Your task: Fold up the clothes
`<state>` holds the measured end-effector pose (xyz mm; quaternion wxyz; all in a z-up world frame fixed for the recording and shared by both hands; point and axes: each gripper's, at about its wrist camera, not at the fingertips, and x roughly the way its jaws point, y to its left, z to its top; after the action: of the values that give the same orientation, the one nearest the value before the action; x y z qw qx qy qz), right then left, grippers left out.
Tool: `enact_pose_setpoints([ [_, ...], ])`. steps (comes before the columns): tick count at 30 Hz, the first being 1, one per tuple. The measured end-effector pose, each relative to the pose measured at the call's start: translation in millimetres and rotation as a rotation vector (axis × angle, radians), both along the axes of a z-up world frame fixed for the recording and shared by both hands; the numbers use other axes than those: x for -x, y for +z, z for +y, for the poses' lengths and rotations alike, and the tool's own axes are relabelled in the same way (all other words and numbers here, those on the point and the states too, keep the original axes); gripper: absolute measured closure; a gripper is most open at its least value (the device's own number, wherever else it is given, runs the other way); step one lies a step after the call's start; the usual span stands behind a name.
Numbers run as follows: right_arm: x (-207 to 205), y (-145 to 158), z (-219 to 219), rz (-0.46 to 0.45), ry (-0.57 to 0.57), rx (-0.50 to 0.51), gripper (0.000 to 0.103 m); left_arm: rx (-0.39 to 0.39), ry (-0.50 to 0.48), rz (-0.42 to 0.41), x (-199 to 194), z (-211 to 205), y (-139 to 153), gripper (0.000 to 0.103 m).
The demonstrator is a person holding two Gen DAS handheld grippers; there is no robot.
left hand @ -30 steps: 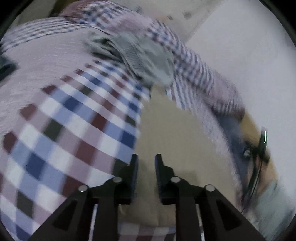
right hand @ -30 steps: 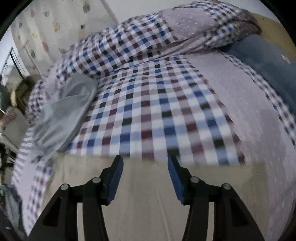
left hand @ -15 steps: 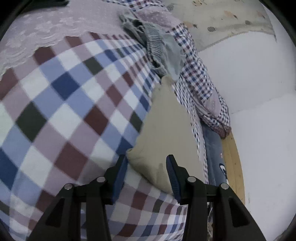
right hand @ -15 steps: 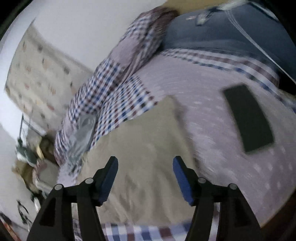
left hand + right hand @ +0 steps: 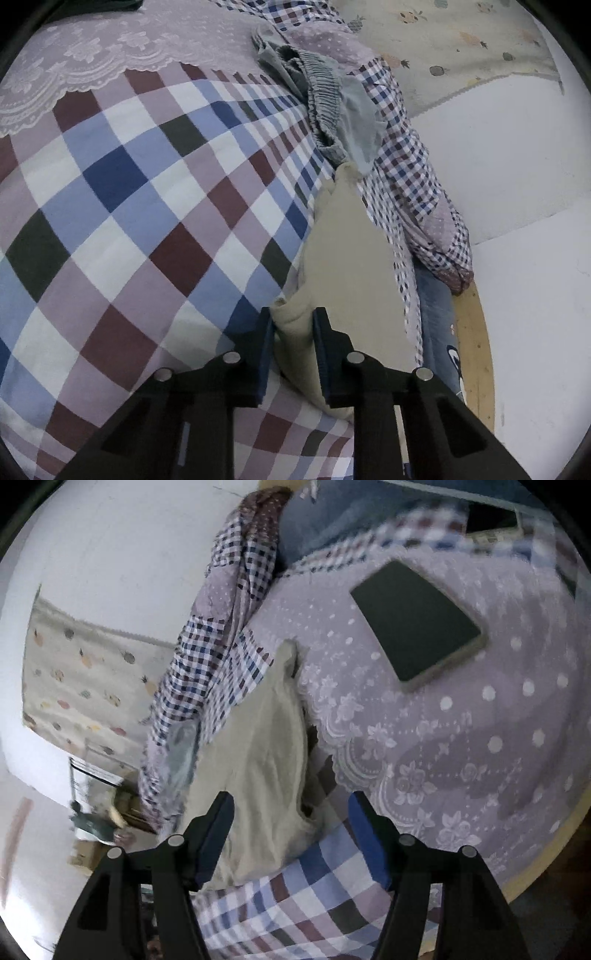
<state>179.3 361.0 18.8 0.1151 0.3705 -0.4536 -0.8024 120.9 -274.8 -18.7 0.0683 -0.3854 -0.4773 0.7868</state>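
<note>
A beige garment [image 5: 343, 258] lies along the edge of a bed covered by a checked bedspread [image 5: 129, 203]. My left gripper [image 5: 293, 325] is closing on the garment's near corner, and a thick fold of the cloth is pinched between its pads. In the right wrist view the same beige garment [image 5: 258, 746] stretches away from me. My right gripper [image 5: 291, 812] stands open just above its near edge, with cloth showing between the fingers but not touched by them.
A crumpled grey garment [image 5: 332, 103] with an elastic band lies farther along the bed, beside a small-checked quilt [image 5: 402, 173]. Jeans [image 5: 436, 317] hang by the wooden bed edge. A dark tablet [image 5: 413, 620] rests on the lilac lace cover [image 5: 461, 738].
The left jaws opened around the beige corner, then narrowed onto it as the hand sank. The right gripper swept sideways and rolled, its jaws widening, and now faces the garment's other end.
</note>
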Motion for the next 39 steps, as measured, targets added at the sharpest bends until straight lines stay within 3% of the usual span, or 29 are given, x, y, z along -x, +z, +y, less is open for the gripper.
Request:
enact_pose_setpoints([
  [6,14,-3,-26,-0.042,0.055,-0.087,0.034,-0.02,0.004,0.01,3,-2,-4,0.094],
  [8,18,-2,-33,-0.052,0.061,-0.128,0.039,-0.022,0.008,0.02,3,-3,-2,0.096],
  [9,19,-1,-34,-0.051,0.063,-0.136,0.046,-0.025,0.013,0.03,3,-5,0,0.097],
  [11,23,-1,-37,-0.053,0.087,-0.148,0.096,-0.032,0.023,0.05,3,-8,4,0.097],
  [20,5,30,-21,0.045,0.072,-0.2,0.101,-0.04,0.024,0.13,-15,-9,31,0.101],
  [28,-19,49,18,0.067,-0.016,-0.164,0.101,-0.075,0.005,0.245,-90,2,62,0.101],
  [31,-31,49,38,0.04,-0.09,-0.168,0.103,-0.055,-0.013,0.15,-100,7,43,0.101],
  [34,-36,38,55,-0.028,-0.152,-0.172,0.103,-0.115,0.031,-0.012,-94,-4,7,0.101],
  [39,-36,44,44,-0.041,-0.138,-0.266,0.099,-0.056,0.022,-0.022,-97,-4,9,0.099],
])
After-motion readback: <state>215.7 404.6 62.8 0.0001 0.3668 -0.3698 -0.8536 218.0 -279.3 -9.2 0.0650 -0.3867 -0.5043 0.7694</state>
